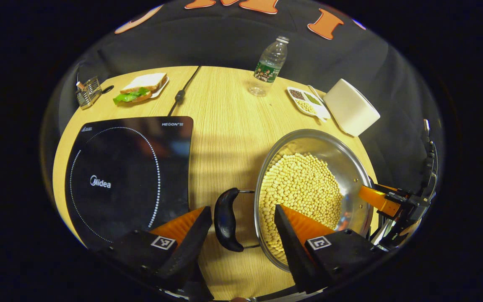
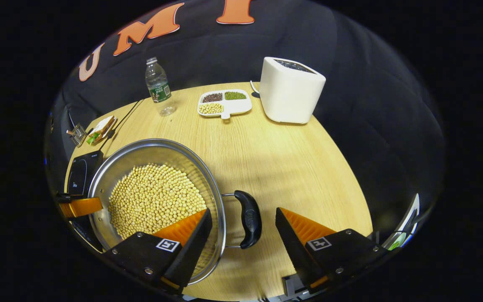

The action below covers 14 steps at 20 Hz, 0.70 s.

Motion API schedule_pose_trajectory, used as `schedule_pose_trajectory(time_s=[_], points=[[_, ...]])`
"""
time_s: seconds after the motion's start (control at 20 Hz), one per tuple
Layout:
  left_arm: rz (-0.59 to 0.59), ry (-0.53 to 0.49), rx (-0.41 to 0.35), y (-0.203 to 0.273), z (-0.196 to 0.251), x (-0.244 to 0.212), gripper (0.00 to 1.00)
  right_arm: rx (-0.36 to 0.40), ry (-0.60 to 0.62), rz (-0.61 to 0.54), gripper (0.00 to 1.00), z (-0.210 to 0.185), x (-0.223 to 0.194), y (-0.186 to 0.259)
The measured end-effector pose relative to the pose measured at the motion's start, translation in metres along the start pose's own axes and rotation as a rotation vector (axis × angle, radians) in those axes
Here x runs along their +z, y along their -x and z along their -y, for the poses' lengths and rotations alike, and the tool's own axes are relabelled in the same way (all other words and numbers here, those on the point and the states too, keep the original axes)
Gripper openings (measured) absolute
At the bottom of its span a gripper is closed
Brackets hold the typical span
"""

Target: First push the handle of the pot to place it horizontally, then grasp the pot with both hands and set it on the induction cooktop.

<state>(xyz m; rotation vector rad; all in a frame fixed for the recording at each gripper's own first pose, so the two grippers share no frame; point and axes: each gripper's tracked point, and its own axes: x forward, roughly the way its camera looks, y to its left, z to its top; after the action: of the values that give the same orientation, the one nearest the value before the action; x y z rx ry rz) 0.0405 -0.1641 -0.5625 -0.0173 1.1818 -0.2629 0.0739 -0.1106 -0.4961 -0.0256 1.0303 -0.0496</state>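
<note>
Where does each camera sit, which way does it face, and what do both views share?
Left gripper view: rides the left tool, facing forward over the pot's left handle and the induction cooktop; its own fingers show.
Right gripper view: rides the right tool, facing the pot's right handle; its own fingers show.
Shared: the pot of beans, bottle, white appliance.

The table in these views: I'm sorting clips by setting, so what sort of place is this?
Probably a mock kitchen set up in a recording booth: a wooden table holds an induction cooktop, a steel pot full of beans and a sandwich, with black cloth hanging behind.
</note>
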Motion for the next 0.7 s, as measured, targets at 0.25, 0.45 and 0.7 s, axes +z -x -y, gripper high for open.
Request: schedule_pose_trajectory(time_s=[0.25, 0.45, 0.7], points=[[-0.025, -0.017, 0.022, -0.009, -0.002, -0.001, 0.94, 0.043, -0.043, -0.049, 0.8, -0.01, -0.008, -0.012], [-0.046, -0.003, 0.037, -0.01, -0.008, -0.003, 0.66, 0.04, -0.041, -0.054, 0.62, -0.01, -0.008, -0.011], [-0.065, -0.015, 0.074, -0.009, -0.009, -0.004, 0.58, 0.01, -0.098, -0.065, 0.58, -0.014, -0.007, -0.006]])
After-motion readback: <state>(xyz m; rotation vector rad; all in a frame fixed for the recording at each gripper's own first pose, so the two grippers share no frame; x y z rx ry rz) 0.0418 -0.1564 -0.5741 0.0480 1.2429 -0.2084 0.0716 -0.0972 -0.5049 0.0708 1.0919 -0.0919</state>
